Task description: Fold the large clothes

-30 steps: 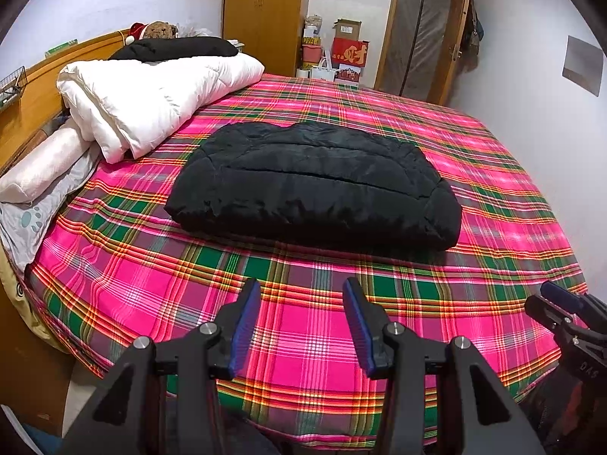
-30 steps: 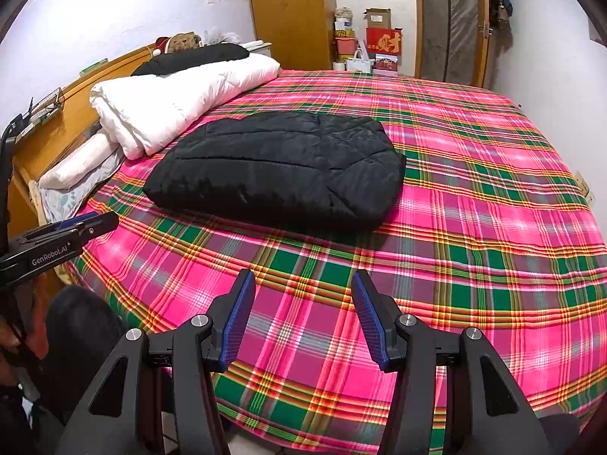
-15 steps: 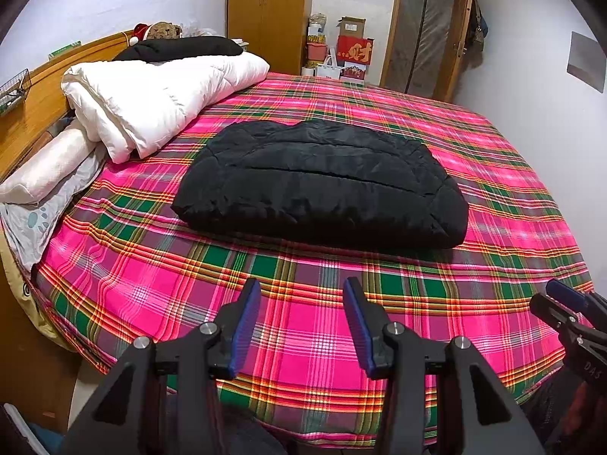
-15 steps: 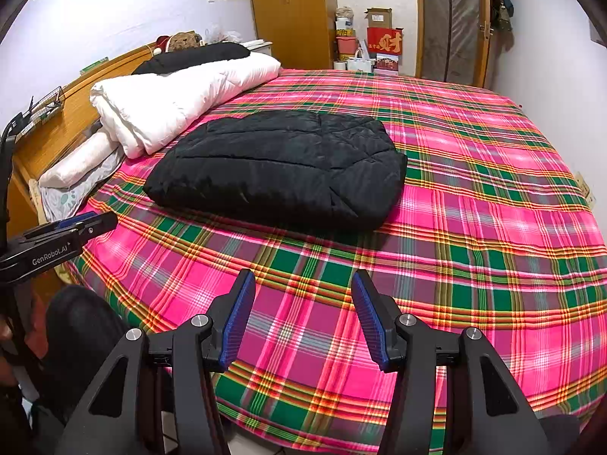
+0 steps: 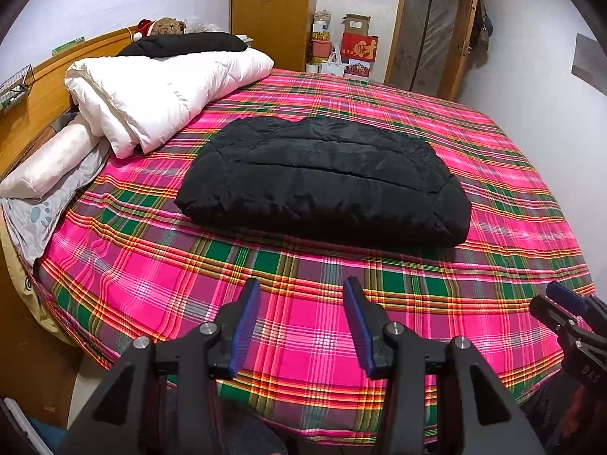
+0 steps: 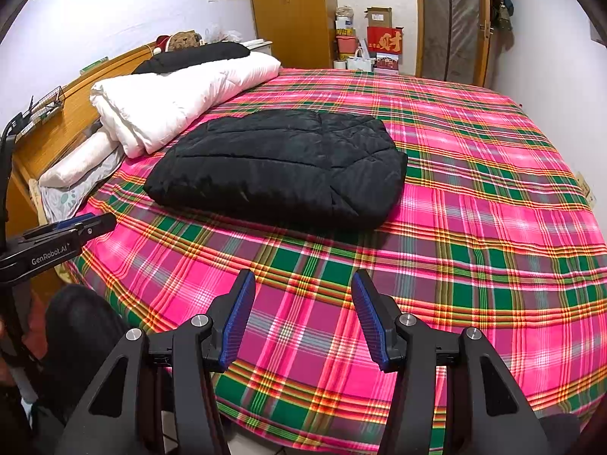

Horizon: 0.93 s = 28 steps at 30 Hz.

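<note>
A black padded jacket [image 5: 322, 178] lies folded into a compact block on the pink plaid bed [image 5: 303, 322]; it also shows in the right wrist view [image 6: 280, 163]. My left gripper [image 5: 301, 303] is open and empty, held above the bed's near edge, well short of the jacket. My right gripper [image 6: 303, 295] is open and empty, also over the near edge. The right gripper shows at the right edge of the left wrist view [image 5: 561, 307], and the left gripper at the left edge of the right wrist view [image 6: 76, 227].
A rolled white duvet [image 5: 159, 91] and a black pillow [image 5: 182, 43] lie along the wooden headboard [image 5: 41, 87] at left. A pale bolster [image 5: 49, 163] lies below them. A wardrobe [image 5: 273, 11], boxes [image 5: 356, 45] and a door [image 5: 432, 26] stand at the back.
The left wrist view has shifted slightly, so the jacket sits a little higher and to the right in it. The jacket lies as before and both grippers stay open.
</note>
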Motion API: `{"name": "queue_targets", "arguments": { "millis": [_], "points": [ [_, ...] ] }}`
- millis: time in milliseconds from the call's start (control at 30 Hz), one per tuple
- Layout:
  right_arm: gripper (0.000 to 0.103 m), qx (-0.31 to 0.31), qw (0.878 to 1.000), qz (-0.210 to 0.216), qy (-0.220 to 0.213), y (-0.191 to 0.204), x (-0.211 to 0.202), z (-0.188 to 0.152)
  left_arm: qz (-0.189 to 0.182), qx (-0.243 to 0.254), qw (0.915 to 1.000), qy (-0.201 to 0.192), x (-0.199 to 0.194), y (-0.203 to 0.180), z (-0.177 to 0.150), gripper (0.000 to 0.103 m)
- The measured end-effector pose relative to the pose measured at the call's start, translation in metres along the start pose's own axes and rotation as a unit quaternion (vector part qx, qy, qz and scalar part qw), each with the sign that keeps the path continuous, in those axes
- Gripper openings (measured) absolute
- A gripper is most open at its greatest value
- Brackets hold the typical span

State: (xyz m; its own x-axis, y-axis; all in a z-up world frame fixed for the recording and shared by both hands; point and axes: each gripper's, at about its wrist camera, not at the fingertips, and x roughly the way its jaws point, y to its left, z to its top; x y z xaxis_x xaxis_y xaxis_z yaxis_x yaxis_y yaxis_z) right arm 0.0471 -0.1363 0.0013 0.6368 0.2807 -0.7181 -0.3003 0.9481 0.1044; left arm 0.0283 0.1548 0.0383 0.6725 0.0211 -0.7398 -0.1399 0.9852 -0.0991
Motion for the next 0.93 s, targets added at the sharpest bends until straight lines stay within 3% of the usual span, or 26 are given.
{"name": "queue_targets", "arguments": {
  "millis": [933],
  "points": [
    [0.053,0.006,1.000,0.000,-0.003,-0.0040,-0.0037,-0.0013,0.001,-0.012,0.9999,0.005,0.0005,0.0007,-0.0005,0.047]
  ]
}}
